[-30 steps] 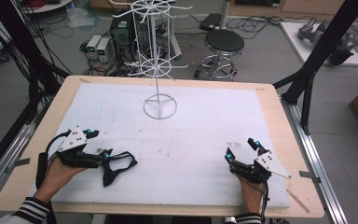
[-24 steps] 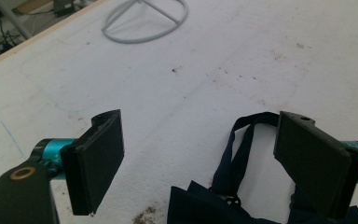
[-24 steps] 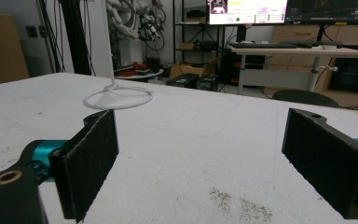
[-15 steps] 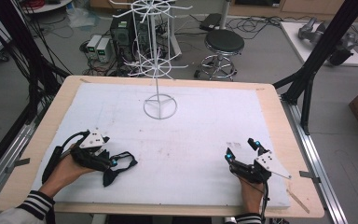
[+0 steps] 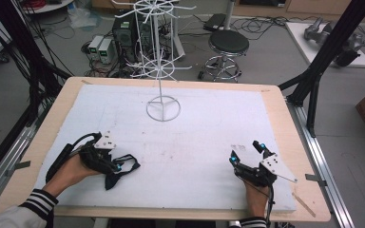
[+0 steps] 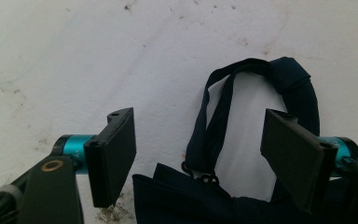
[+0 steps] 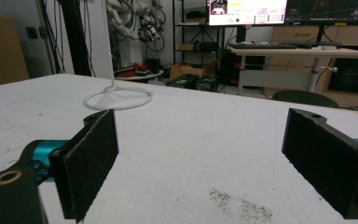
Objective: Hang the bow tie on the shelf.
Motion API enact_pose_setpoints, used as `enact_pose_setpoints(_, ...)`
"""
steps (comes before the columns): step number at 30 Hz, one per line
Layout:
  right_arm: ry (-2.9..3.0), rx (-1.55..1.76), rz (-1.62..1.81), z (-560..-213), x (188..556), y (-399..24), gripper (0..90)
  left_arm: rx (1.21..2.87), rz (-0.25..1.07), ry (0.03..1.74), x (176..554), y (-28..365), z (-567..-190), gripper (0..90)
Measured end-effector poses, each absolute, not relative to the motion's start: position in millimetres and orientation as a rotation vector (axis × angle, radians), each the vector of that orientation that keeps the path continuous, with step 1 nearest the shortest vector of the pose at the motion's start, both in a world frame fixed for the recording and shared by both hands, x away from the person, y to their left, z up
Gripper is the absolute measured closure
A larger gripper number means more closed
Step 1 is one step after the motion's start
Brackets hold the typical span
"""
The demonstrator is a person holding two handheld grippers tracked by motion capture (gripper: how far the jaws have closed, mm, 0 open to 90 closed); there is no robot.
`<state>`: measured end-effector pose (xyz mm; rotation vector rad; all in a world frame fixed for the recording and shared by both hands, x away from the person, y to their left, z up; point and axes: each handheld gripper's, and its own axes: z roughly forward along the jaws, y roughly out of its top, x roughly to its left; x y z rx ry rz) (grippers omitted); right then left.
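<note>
You were basically at the very start here, nothing had been picked up yet. The dark blue strap thing [image 5: 119,168], which looked like a small fabric mask or pouch with a looped band, was lying flat on the white tabletop [image 5: 204,137], near the front left corner. Your left hand-held gripper [image 5: 117,167] was right on top of it with the jaws spread wide. In the left gripper view the loop of the strap [image 6: 242,116] sat between the two pads [image 6: 114,154], and neither pad was touching cloth as far as I could tell. So: lined up, not grabbed.

Your right hand-held gripper [image 5: 248,153] was parked well apart, on the front right of the tabletop, jaws also wide apart and holding nothing. It was pointing toward the white wire rack [image 5: 162,66] standing at the far middle; you could see the rack's ring base [image 7: 118,99] ahead of it in the right gripper view.

My guess is the strap was meant to end up on one of the rack's hooks, which all looked bare. If so, everything was left: closing on the loop, lifting, carrying it over, hanging it.
</note>
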<state>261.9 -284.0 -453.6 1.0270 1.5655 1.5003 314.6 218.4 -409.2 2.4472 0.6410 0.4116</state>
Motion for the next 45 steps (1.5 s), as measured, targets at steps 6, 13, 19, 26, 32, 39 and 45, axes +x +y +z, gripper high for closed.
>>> enact_pose_setpoints(6, 1.566, 1.033, 1.503, -453.6, 261.6, -284.1, 9.7, 2.498, 0.382, 0.642, 317.3, 215.9, -409.3, 33.8)
enact_pose_setpoints(13, 1.562, 1.026, 1.499, -453.5, 262.1, -284.6, 9.7, 2.543, 0.356, 0.653, 320.2, 213.2, -411.1, 41.1)
enact_pose_setpoints(19, 1.557, 1.034, 1.508, -453.7, 262.2, -285.3, 9.7, 2.571, 0.323, 0.648, 324.0, 209.2, -409.9, 44.5)
enact_pose_setpoints(26, 1.552, 1.036, 1.511, -453.8, 261.8, -285.4, 9.8, 2.6, 0.293, 0.627, 324.6, 203.6, -408.8, 50.4)
enact_pose_setpoints(32, 1.547, 1.033, 1.511, -453.9, 261.8, -285.9, 9.8, 2.634, 0.301, 0.647, 326.3, 202.4, -410.7, 55.6)
enact_pose_setpoints(39, 1.545, 1.036, 1.515, -453.9, 261.8, -285.8, 9.8, 2.646, 0.293, 0.658, 327.8, 200.2, -412.5, 69.3)
enact_pose_setpoints(45, 1.546, 1.039, 1.517, -453.8, 261.7, -286.0, 9.8, 2.656, 0.269, 0.666, 329.1, 199.1, -412.3, 81.4)
